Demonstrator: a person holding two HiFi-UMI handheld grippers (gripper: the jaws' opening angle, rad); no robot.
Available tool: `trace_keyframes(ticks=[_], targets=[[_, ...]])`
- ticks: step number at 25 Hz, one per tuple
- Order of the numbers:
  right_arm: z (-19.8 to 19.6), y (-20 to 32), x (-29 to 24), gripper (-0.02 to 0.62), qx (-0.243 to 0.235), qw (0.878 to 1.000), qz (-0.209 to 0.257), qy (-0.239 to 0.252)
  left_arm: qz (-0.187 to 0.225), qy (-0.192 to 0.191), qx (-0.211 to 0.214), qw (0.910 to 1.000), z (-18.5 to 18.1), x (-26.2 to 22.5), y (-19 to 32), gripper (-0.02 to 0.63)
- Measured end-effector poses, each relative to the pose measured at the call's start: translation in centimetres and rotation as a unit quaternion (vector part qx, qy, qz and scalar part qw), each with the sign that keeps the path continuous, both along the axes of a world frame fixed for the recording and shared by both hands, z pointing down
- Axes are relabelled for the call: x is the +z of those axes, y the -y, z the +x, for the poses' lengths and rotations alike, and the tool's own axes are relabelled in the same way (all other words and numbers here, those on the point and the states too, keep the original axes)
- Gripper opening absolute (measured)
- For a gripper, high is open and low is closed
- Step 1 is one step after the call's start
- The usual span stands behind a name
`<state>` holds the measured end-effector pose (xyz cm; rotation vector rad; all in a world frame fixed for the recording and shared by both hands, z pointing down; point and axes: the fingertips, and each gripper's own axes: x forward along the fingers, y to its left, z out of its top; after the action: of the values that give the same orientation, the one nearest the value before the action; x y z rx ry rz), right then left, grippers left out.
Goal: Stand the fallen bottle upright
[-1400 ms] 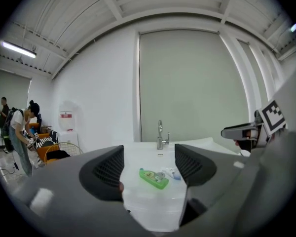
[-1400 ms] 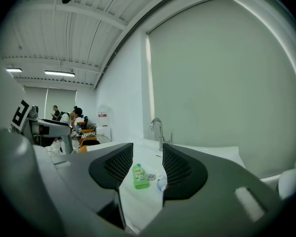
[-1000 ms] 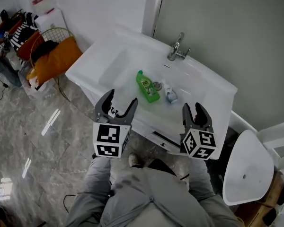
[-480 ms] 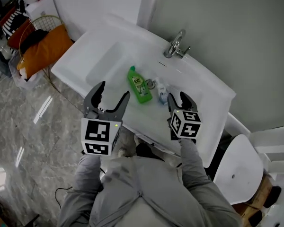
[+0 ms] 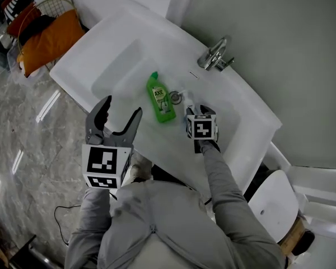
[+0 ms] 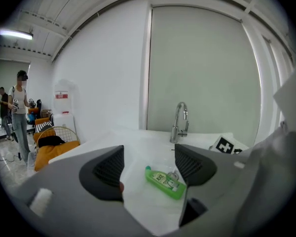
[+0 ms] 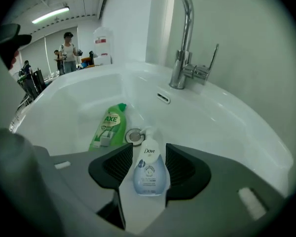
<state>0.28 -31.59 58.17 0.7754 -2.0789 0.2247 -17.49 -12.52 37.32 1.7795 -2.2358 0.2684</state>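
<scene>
The step in hand looks like the grasp, with the lift not yet begun. Nearest the person, the left gripper (image 5: pixel 121 108) hovers level over the front rim of the sink (image 5: pixel 117 72), its jaws wide apart and holding nothing.

Further in, the right gripper (image 7: pixel 149 154) is pitched steeply down into the basin. Its jaws are drawn nearly together around the Dove bottle (image 7: pixel 150 174), which lies on its side on the basin floor with its nozzle towards the drain (image 7: pixel 134 136). Its sides meet both pads.

The next move probably calls for a firm hold, then tipping the bottle up onto its base.

Beyond it the green AXE bottle (image 5: pixel 160 98) also lies flat, untouched, short of the faucet (image 7: pixel 180 43).
</scene>
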Motion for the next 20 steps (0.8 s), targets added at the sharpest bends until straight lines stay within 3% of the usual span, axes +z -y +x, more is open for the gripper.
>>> trace_keyframes(ticks=[7,20], targets=[[-0.6,1.2,7.3,0.192,-0.033,0.996,-0.046,-0.072,-0.025,-0.011,-0.033,0.9991,-1.1,2.2,0.1,0.354],[-2.9,1.1,10.8,0.249,-0.078,0.977,-0.124,-0.156,-0.046,-0.021,-0.06,0.9969,-2.4,3.9,0.1,0.354]])
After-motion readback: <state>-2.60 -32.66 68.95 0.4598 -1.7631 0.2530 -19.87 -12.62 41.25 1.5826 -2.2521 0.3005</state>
